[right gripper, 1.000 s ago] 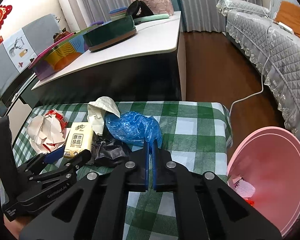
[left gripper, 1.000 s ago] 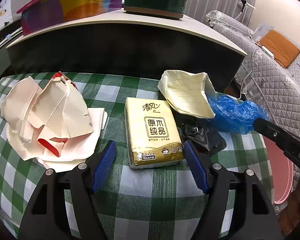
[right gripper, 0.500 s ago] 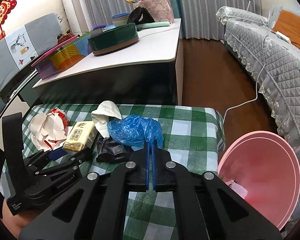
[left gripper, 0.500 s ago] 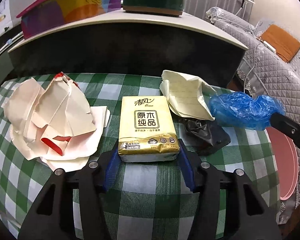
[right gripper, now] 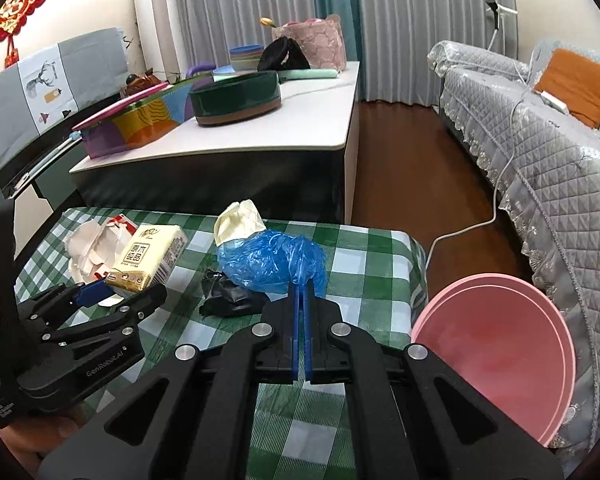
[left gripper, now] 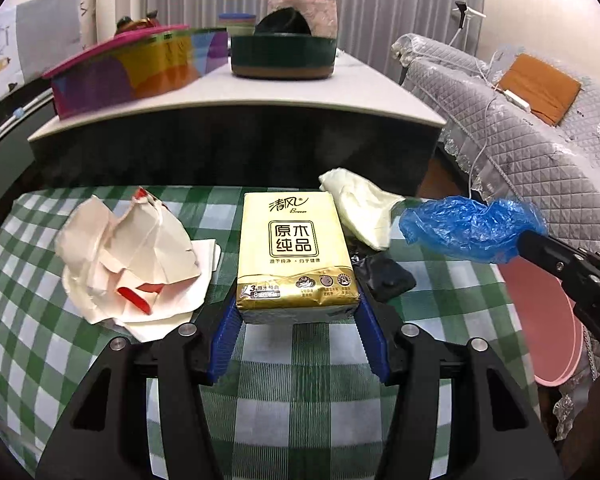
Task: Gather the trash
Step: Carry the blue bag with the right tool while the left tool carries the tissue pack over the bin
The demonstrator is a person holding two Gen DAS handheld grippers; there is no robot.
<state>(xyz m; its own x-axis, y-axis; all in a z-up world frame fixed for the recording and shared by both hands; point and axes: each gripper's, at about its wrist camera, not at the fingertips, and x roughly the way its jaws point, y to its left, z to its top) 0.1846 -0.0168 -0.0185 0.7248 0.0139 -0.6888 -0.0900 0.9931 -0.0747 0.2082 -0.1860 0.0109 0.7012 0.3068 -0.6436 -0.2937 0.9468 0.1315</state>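
My left gripper (left gripper: 298, 312) is shut on the near end of a gold tissue pack (left gripper: 296, 256), which it holds tilted just above the green checked tablecloth (left gripper: 300, 360). The right wrist view shows the same left gripper (right gripper: 116, 292) and pack (right gripper: 148, 256). My right gripper (right gripper: 301, 288) is shut on a crumpled blue plastic bag (right gripper: 268, 258). That bag (left gripper: 472, 228) hangs off its tip at the right of the left wrist view. A pink bin (right gripper: 500, 356) stands on the floor to the right of the table.
On the cloth lie crumpled white paper with red print (left gripper: 132, 256), a cream paper wad (left gripper: 364, 204) and a black plastic scrap (left gripper: 384, 276). A white counter (right gripper: 260, 136) with bowls stands behind. A quilted grey sofa (right gripper: 540, 184) and a white cable (right gripper: 460, 232) are at right.
The left jaws closed on the tissue pack and raised it off the cloth. The right gripper rose with the blue bag, which now hangs clear of the table.
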